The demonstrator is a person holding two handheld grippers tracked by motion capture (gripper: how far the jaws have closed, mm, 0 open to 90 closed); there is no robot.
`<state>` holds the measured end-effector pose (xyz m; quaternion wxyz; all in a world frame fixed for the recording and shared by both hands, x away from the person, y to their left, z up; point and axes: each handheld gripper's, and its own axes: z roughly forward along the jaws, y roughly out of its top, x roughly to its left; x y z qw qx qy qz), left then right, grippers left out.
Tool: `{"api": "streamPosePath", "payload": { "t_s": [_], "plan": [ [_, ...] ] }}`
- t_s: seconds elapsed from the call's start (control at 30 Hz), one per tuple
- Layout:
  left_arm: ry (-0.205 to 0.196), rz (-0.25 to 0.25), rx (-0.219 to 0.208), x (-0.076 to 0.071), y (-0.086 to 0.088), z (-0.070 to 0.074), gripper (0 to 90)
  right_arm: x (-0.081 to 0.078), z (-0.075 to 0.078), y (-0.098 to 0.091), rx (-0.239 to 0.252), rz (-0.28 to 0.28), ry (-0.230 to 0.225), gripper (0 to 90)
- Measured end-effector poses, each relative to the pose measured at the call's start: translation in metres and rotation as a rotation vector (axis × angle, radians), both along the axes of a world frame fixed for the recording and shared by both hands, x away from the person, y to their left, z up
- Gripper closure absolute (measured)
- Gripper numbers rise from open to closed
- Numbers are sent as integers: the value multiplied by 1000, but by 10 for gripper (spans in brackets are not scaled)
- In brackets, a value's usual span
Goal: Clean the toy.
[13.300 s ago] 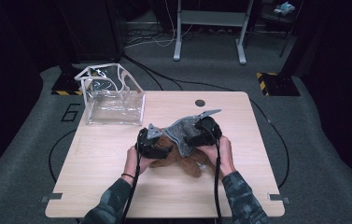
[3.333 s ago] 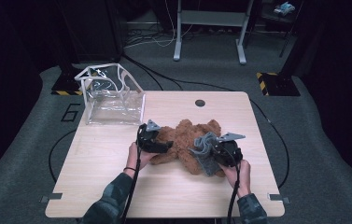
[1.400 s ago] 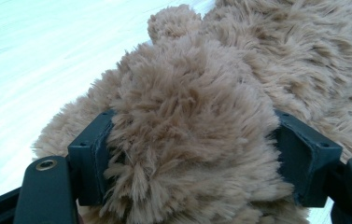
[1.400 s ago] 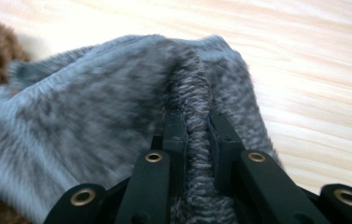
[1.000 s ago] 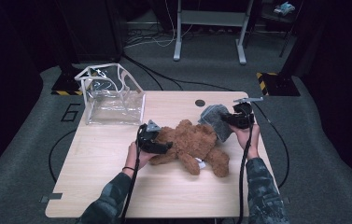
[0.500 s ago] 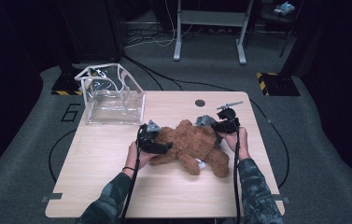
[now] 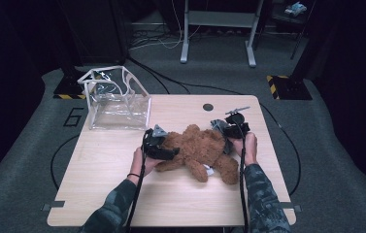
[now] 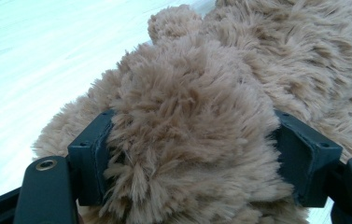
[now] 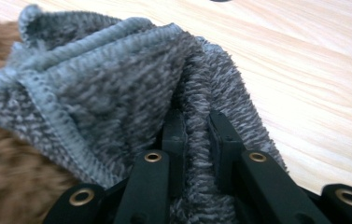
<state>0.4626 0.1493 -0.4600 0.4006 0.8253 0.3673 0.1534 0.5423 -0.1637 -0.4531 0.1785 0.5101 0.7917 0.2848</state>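
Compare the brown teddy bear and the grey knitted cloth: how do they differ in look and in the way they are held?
The teddy bear is brown with long shaggy fur; the grey cloth is knitted, with a stitched edge. The bear is bulky and lies on the table; the cloth is thin and folded. The left gripper clamps a thick part of the bear with its jaws wide apart; the right gripper pinches the cloth with its jaws nearly together. Both are soft and gripped.

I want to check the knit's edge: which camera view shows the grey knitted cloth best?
The right gripper view: the grey knitted cloth is close, its stitched hem clear, pinched between the right gripper fingers. The high view shows a small grey patch beside the brown plush teddy bear.
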Motion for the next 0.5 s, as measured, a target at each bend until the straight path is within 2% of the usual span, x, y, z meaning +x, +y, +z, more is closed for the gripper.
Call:
{"api": "streamPosePath", "payload": {
  "t_s": [0.1, 0.13, 0.2, 0.23, 0.33, 0.37, 0.4, 0.47, 0.5],
  "plan": [
    [3, -1, 5, 0, 0, 0, 243, 1, 0, 1, -42, -28, 3, 793],
    [3, -1, 4, 0, 0, 0, 244, 1, 0, 1, -44, -51, 18, 792],
    [4, -1, 4, 0, 0, 0, 243, 4, 0, -3, -64, -70, 7, 792],
    [4, -1, 3, 0, 0, 0, 243, 6, 0, -4, -103, -87, 2, 793],
    [0, 1, 0, 0, 0, 0, 243, 10, -4, -12, -161, -145, 27, 791],
    [2, -1, 0, 0, 0, 0, 243, 10, -7, -17, -156, -163, 52, 790],
    [2, -2, 1, 0, 0, 0, 243, 9, -8, -21, -133, -177, 58, 790],
    [-1, -1, 0, 0, 0, 0, 243, 3, -5, -31, -51, -189, 65, 789],
    [1, -2, 0, 0, 0, 0, 243, -2, 1, -38, 20, -194, 61, 789]
  ]
}}
